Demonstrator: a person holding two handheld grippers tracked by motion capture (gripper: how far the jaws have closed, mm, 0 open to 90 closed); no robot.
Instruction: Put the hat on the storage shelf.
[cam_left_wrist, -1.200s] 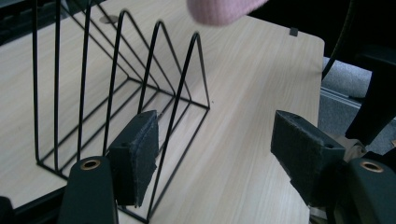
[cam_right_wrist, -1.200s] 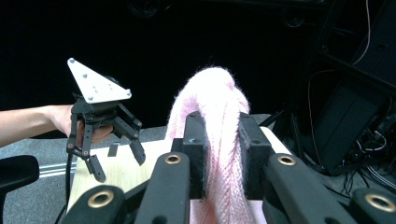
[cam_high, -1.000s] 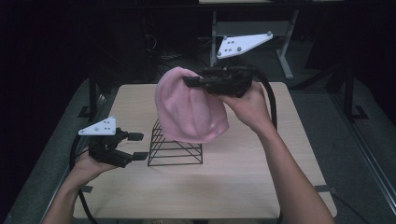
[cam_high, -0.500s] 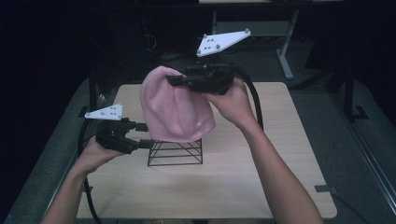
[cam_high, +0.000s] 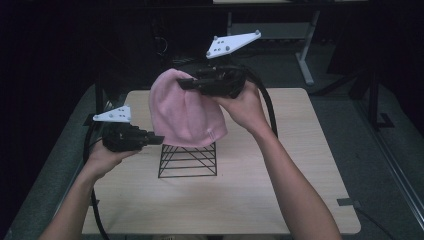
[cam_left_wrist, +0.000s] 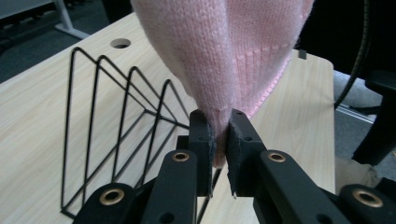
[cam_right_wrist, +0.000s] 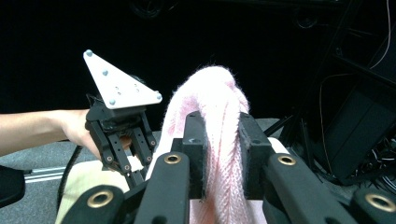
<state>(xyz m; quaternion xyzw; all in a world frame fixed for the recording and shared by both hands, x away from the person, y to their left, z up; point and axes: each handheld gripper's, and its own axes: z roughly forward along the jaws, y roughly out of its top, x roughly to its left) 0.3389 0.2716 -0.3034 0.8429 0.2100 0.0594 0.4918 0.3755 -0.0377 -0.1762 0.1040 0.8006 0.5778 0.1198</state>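
The left hand-held gripper pinches the lower edge of the pink beanie, just above the black wire rack on the worktop. Farther off, the right hand-held gripper clamps the beanie's top, holding it aloft.

Black wire rack standing mid-table, under hanging pink beanie | bare wooden table right of rack and along near edge | narrower bare strip left of rack
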